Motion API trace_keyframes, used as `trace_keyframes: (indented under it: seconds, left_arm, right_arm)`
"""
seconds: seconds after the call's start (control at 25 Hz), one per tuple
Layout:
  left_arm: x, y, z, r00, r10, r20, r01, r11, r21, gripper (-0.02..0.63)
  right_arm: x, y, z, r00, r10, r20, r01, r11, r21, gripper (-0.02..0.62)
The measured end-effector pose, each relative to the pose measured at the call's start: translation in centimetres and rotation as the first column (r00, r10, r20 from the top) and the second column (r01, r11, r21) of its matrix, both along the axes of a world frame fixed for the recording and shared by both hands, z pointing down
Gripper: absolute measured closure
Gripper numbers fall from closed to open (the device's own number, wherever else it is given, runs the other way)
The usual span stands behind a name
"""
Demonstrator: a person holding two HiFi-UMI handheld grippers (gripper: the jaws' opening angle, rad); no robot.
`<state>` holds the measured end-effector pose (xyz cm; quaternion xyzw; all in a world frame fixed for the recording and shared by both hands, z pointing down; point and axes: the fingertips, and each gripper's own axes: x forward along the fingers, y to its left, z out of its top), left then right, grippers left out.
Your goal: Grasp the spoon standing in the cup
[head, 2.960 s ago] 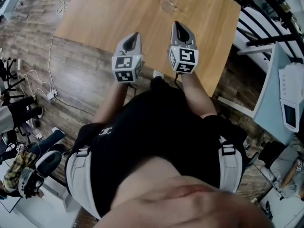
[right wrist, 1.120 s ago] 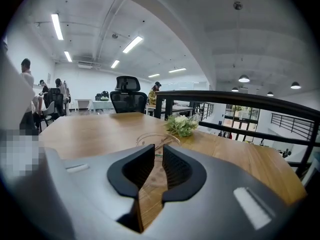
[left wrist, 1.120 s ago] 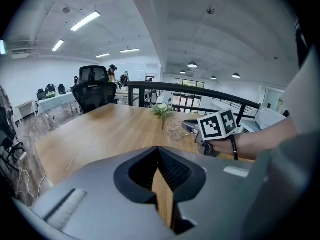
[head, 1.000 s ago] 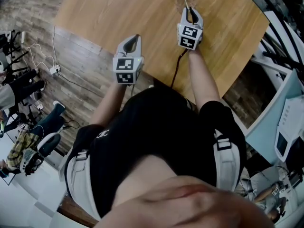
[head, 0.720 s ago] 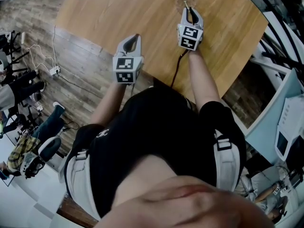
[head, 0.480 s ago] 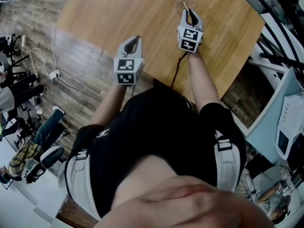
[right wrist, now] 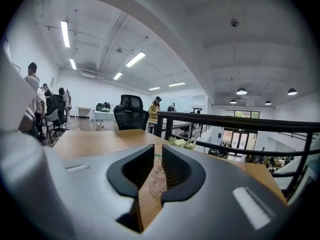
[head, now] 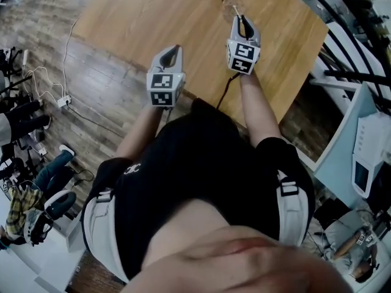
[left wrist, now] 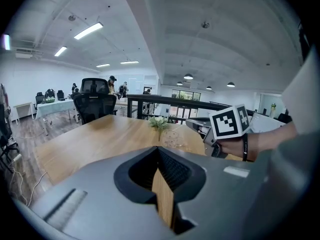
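Since the spoon (head: 235,11) stood in the glass cup (head: 230,5) just ahead, my right hand-held gripper (head: 242,21), jaws narrowly apart, was nearer.

cup (left wrist: 172,138): clear glass, upright | spoon (head: 235,9): thin, standing in cup

We count one light-brown wooden table (head: 153,17). Toward its far right end stand one clear glass cup (head: 232,6) and one small bunch of white flowers with green leaves (left wrist: 159,121).

Grey handheld two-jaw grippers: two, the left gripper (head: 173,47) and the right gripper (head: 240,21). Each carries one black-and-white marker cube (head: 165,89), so two cubes.

One black high-backed office chair (left wrist: 95,96) stands at the table's far left.

Several people are far off on the left, too small for us to count.
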<state>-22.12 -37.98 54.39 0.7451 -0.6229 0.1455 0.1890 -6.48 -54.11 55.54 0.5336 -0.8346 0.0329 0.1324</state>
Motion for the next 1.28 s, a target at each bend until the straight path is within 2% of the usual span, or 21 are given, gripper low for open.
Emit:
trace_keyframes:
  seconds: [0.32, 0.72, 0.96, 1.28]
  left_arm:
    - [0.9, 2.8, -1.7, 1.0, 0.025, -0.017, -0.024, 0.999, 0.047, 0.594]
    - [2.5, 6.5, -3.9, 0.999, 0.044, -0.013, -0.042, 0.993, 0.106, 0.594]
    - [4.4, 9.1, -5.1, 0.998, 0.063, -0.013, -0.06, 0.987, 0.146, 0.594]
    - [6.2, 14.9, -5.2, 0.997, 0.073, -0.018, -0.069, 0.984, 0.164, 0.594]
  right_arm:
    - [1.6, 4.9, -3.7, 1.0, 0.017, -0.003, -0.017, 0.998, 0.064, 0.548]
    - [3.5, 12.8, -10.5, 0.995, 0.039, 0.093, -0.053, 0.987, 0.155, 0.548]
    - [4.0, 17.9, -11.3, 0.994, 0.007, 0.11, -0.025, 0.986, 0.163, 0.548]
    - [4.7, 25.5, -10.6, 0.995, -0.028, 0.097, 0.011, 0.986, 0.168, 0.548]
